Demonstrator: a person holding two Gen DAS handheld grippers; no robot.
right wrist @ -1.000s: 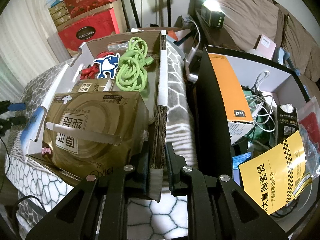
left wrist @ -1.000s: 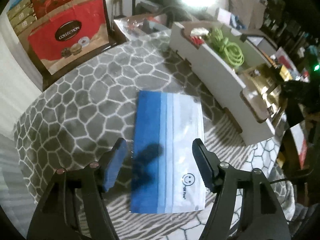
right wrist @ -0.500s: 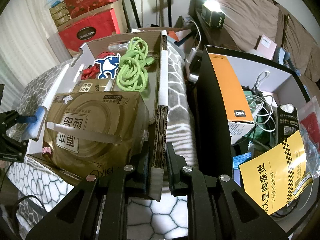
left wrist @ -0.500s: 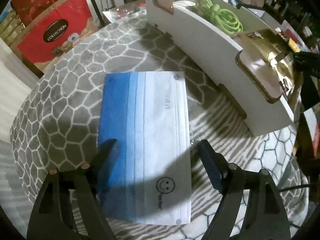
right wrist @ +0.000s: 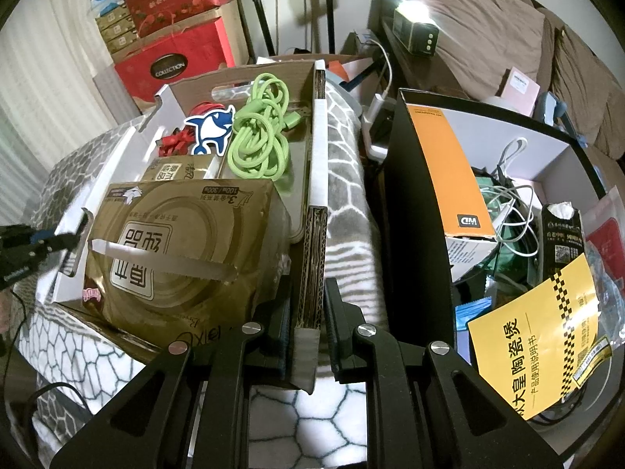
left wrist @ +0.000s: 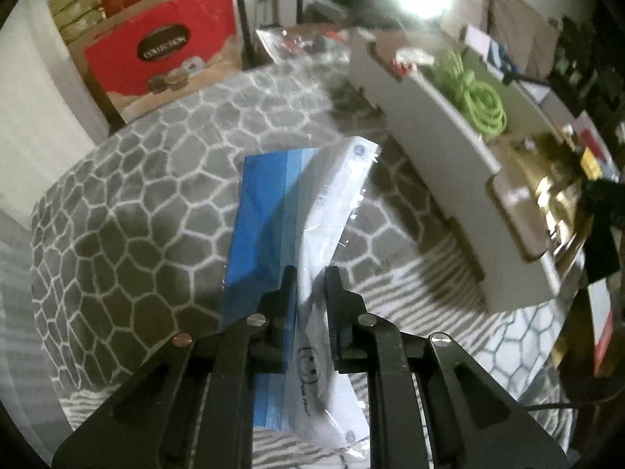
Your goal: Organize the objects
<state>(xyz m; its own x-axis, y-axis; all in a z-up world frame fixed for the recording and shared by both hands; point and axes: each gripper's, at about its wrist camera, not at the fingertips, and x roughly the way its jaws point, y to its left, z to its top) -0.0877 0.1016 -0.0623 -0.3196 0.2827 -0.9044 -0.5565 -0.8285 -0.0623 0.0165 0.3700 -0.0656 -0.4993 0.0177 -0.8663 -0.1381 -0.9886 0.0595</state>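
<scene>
Pinching the bagged face mask (left wrist: 312,211), the left tool (left wrist: 310,277) has its two black fingers squeezed nearly together, with the clear wrapper caught between them. This tool reaches forward low over the gray blanket (left wrist: 129,203) with its white honeycomb pattern. The mask is blue on one side and white on the other, with a small smiley face printed near the fingers. Its white side is bent and tilted up off the blanket, while the blue side lies lower.

The right tool (right wrist: 308,293) is clamped on the side wall of the cardboard tray (right wrist: 317,179), one finger inside the wall and one outside. It points along that wall from the near end. Inside the tray sit a gold tissue pack (right wrist: 175,242), a coiled green cable (right wrist: 259,136) and a blue shark sticker (right wrist: 213,127). A black box (right wrist: 414,211) full of cords and papers stands just beside the tray.
</scene>
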